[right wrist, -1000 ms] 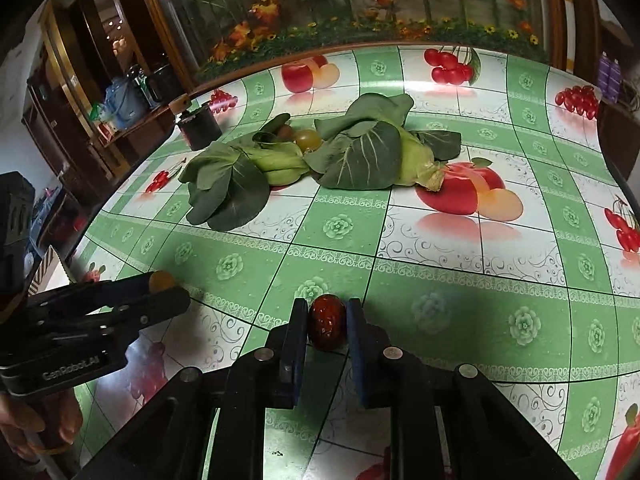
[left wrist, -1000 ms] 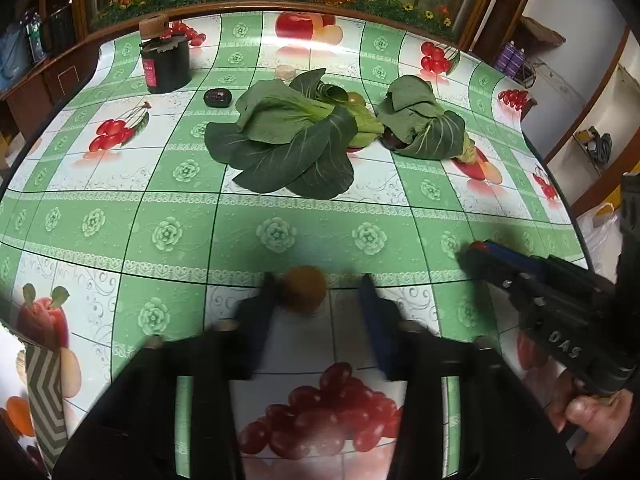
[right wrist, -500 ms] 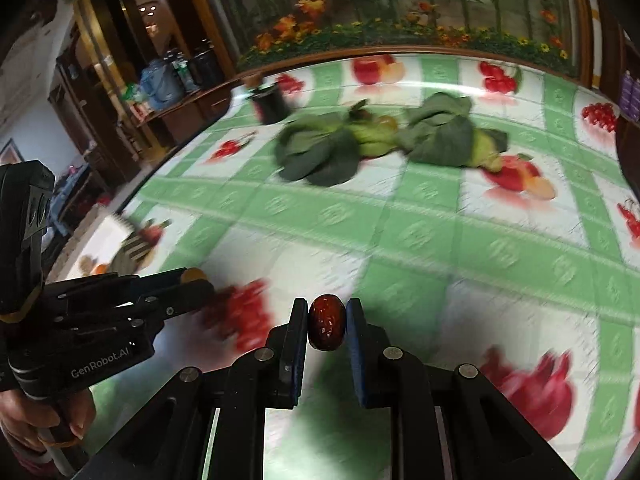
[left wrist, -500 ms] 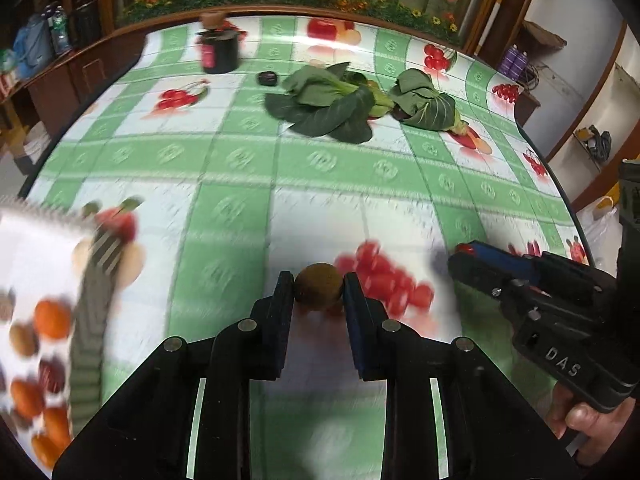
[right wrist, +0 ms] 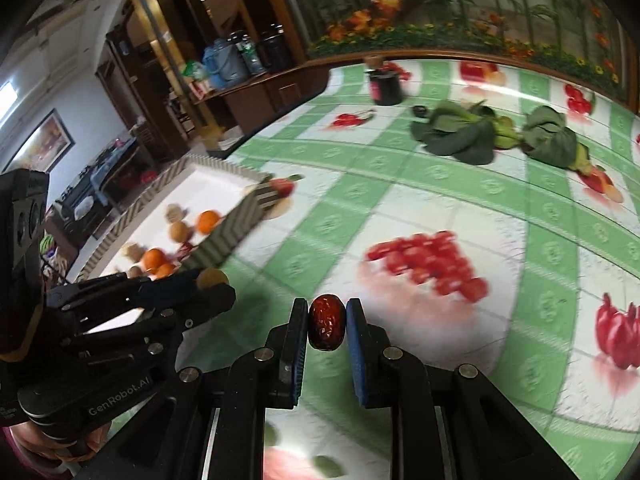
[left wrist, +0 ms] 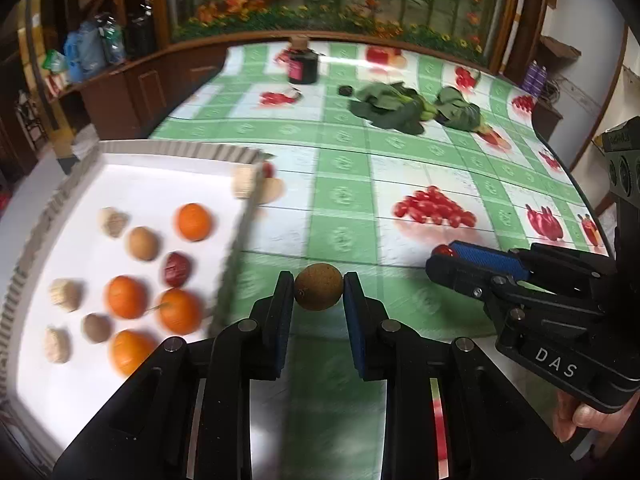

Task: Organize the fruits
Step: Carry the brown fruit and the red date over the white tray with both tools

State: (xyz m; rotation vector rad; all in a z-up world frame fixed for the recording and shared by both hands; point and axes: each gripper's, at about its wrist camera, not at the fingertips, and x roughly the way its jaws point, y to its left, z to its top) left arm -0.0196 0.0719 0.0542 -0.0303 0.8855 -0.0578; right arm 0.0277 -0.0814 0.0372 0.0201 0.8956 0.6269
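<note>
My left gripper (left wrist: 319, 288) is shut on a round brown fruit (left wrist: 319, 286), held above the table just right of a white tray (left wrist: 160, 178). The tray holds several oranges (left wrist: 193, 221), brown fruits and a red date (left wrist: 177, 269). My right gripper (right wrist: 327, 328) is shut on a dark red date (right wrist: 327, 327), held above the table. It also shows in the left wrist view (left wrist: 444, 258) at the right. The left gripper shows in the right wrist view (right wrist: 208, 284) beside the tray (right wrist: 224, 168).
Two bunches of leafy greens (left wrist: 390, 106) lie at the far side of the fruit-print tablecloth (left wrist: 344, 196). A dark jar (left wrist: 303, 65) and a small dark lid (left wrist: 345, 90) stand beyond them. Wooden cabinets (left wrist: 132, 84) run along the left.
The left gripper closed on the brown fruit and lifted it. Both grippers pulled back from the greens and swung left, bringing the white tray of fruits into view.
</note>
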